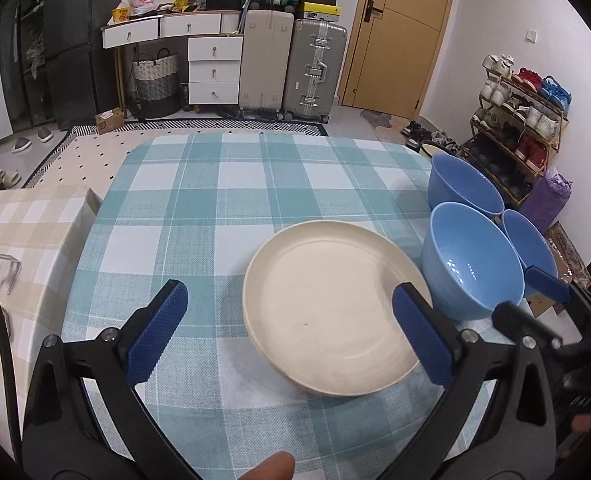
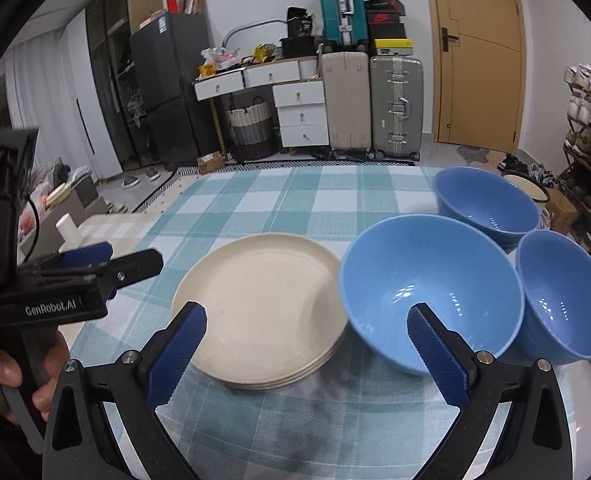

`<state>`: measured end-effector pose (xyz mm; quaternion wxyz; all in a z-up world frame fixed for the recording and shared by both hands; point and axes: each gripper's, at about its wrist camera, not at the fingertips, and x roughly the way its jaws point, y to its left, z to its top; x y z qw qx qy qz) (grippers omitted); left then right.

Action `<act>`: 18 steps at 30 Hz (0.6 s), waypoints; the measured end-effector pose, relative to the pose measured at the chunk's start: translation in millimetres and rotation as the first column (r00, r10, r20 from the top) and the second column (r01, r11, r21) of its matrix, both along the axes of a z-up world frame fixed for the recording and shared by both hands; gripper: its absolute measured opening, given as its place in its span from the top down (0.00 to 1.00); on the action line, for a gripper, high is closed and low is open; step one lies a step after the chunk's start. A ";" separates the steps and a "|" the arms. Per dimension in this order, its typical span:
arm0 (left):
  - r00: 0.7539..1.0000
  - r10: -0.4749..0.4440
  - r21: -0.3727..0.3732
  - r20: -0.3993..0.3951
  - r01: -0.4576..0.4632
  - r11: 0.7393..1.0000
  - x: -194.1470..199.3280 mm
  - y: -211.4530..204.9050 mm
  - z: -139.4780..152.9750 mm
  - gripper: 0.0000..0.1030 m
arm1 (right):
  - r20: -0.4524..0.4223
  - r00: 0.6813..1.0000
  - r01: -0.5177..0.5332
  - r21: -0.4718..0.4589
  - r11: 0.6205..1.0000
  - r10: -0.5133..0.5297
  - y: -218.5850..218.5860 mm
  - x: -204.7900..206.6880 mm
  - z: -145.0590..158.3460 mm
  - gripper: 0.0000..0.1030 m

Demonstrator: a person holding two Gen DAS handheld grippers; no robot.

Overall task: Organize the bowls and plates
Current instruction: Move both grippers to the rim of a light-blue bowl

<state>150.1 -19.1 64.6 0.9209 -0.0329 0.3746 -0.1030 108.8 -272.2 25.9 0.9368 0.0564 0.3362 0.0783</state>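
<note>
A stack of cream plates [image 2: 263,304] lies on the checked tablecloth [image 2: 295,196]; it also shows in the left wrist view [image 1: 331,304]. Three blue bowls stand to its right: a big near bowl [image 2: 427,288], a far bowl [image 2: 483,204] and a smaller right bowl [image 2: 563,296]. In the left wrist view they are the near bowl [image 1: 471,264], far bowl [image 1: 463,184] and right bowl [image 1: 531,248]. My left gripper [image 1: 291,336] is open above the plates' near edge, holding nothing. My right gripper [image 2: 307,356] is open, its right finger over the near bowl.
The right gripper [image 1: 535,300] shows at the right in the left wrist view, and the left gripper [image 2: 95,268] at the left in the right wrist view. A beige-clothed table [image 1: 27,232] adjoins on the left. A shoe rack [image 1: 523,120] stands on the right.
</note>
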 end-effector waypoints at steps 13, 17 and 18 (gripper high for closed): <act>0.995 -0.096 -0.014 0.042 0.096 0.995 29.6 -55.5 30.7 0.01 | 0.048 0.998 0.055 -0.092 0.994 -0.051 -68.7 20.9 30.7 0.01; 0.993 -0.114 -0.021 0.039 0.115 0.993 43.5 -73.5 35.6 0.01 | 0.045 0.996 0.085 -0.102 0.991 -0.081 -93.8 26.8 33.8 0.01; 0.992 -0.121 -0.022 0.034 0.122 0.992 48.6 -78.6 35.7 0.01 | 0.042 0.995 0.095 -0.098 0.991 -0.092 -101.1 28.4 34.7 0.01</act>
